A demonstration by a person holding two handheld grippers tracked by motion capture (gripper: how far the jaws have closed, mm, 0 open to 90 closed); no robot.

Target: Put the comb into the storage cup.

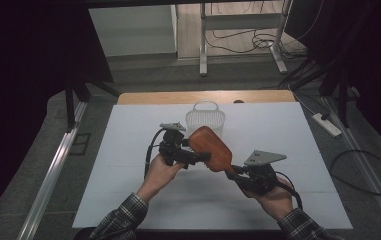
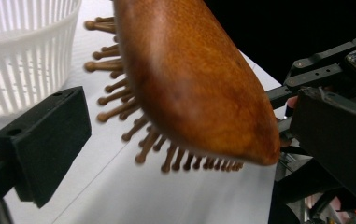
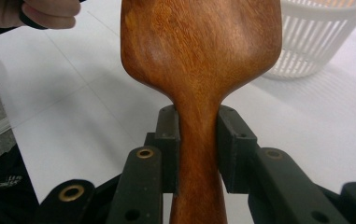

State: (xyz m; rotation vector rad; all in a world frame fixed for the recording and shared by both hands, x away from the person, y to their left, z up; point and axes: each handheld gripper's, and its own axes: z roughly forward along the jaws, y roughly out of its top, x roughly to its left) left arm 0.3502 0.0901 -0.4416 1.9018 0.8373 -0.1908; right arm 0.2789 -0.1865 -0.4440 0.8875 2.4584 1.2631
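One wooden hairbrush (image 1: 210, 148) held just in front of one white basket (image 1: 205, 118), right gripper (image 3: 198, 149) clamped on its handle, left gripper (image 1: 198, 156) spread open around the head, bristles toward its jaw

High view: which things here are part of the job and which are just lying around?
In the job: wooden hairbrush, clamped at its handle by the right gripper; left gripper open beside its head; white basket.

Lying about: power strip, floor cables, table legs.
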